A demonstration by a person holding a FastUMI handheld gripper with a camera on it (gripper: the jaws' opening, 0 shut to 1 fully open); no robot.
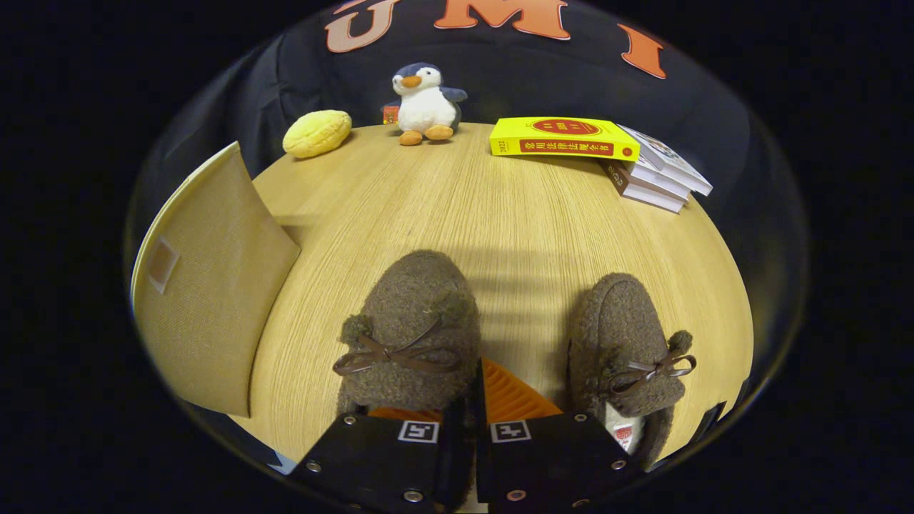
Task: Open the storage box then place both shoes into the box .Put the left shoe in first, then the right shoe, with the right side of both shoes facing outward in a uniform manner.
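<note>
Fabric covers the storage box [207, 285], which stands at the left end of the worktop [514, 235]. Its tan side faces the camera, with a small patch on it. Whether the box is open cannot be told from here. Behind it, at the far edge of the worktop, lies a soft yellow bun toy [317, 133]. Next to that stands a plush penguin [426, 103] with orange feet.

Closer in, two fuzzy brown shoes sit side by side with their toes pointing away. The left shoe [410, 332] has a little brown bow and pom-poms on top. The hand-held gripper [477, 410] is closed on the right side wall of this shoe, near its heel opening. One finger goes inside the shoe and the other presses from outside. The right shoe [628, 353] sits well apart from it, with the same bow. A bare strip of wood lies between the two shoes.

Far off to the right, a yellow book [564, 138] lies flat. A small stack of books [657, 175] rests just beside it.
</note>
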